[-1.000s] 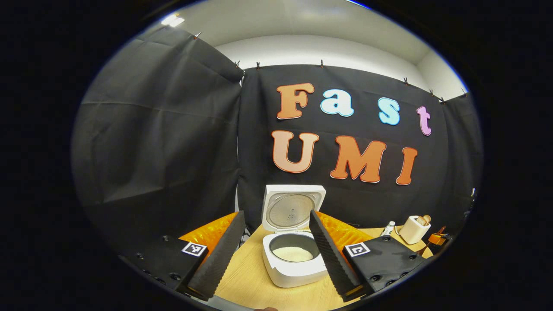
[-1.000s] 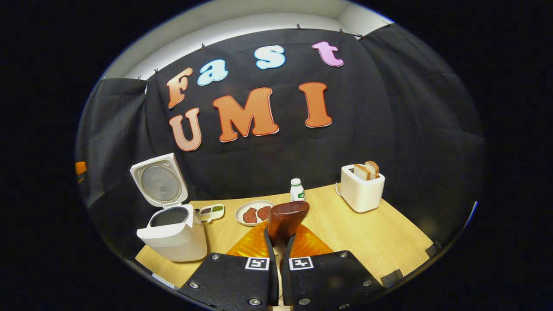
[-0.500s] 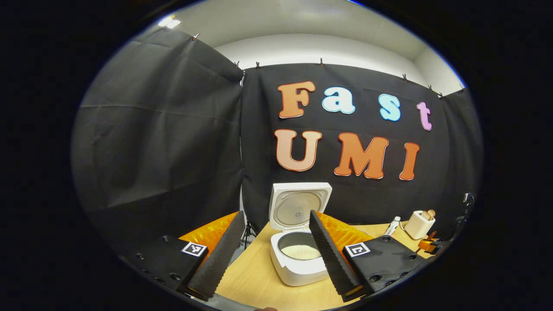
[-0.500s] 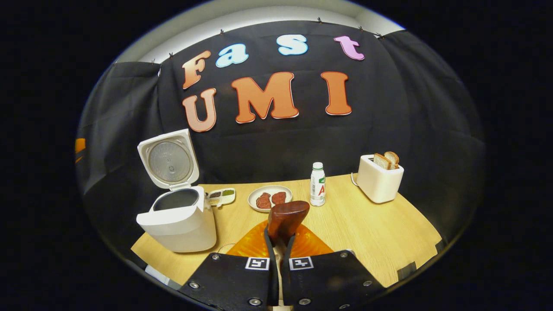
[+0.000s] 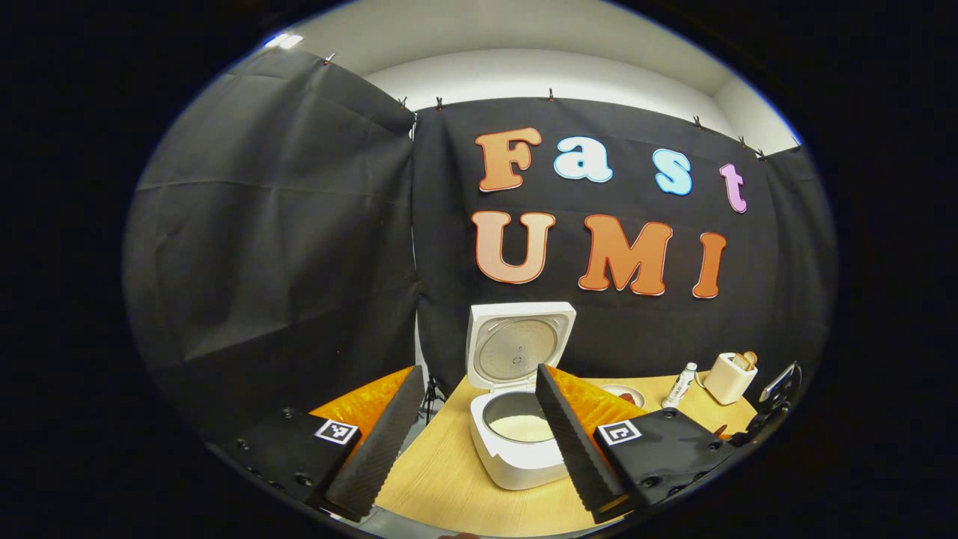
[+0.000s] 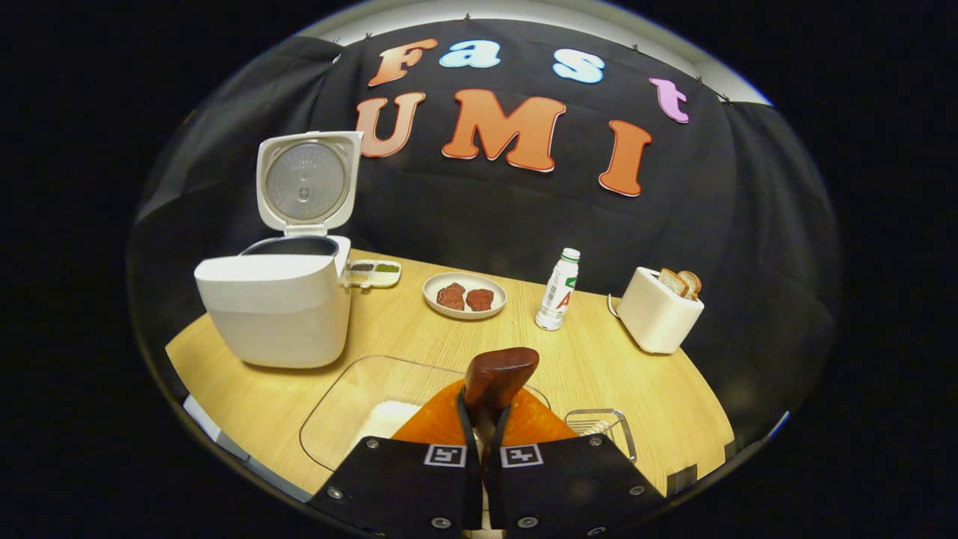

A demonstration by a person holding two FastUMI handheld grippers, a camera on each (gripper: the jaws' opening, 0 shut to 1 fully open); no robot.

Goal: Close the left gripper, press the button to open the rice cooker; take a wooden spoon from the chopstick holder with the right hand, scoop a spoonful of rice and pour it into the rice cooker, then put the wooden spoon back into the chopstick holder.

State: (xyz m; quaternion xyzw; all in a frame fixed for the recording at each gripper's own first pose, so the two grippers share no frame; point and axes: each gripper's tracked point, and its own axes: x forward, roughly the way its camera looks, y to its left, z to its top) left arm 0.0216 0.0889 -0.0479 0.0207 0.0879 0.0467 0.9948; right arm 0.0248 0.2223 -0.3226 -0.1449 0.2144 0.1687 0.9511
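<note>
Over the wooden table, spoon in hand and rice already in the pot

Left gripper view: left gripper (image 5: 471, 434) hangs with jaws wide apart and nothing between them, looking at the white rice cooker (image 5: 518, 449), whose lid stands up and whose pot holds white rice; its button isn't something I can make out. Right gripper view: right gripper (image 6: 483, 419) is clamped on the handle of the dark brown wooden spoon (image 6: 495, 378), above a clear glass tray of rice (image 6: 352, 404) and just beside a small wire rack (image 6: 602, 425). I can't tell if the bowl is loaded. My guess is scoop or return comes next; the chopstick holder is hard to place.
</note>
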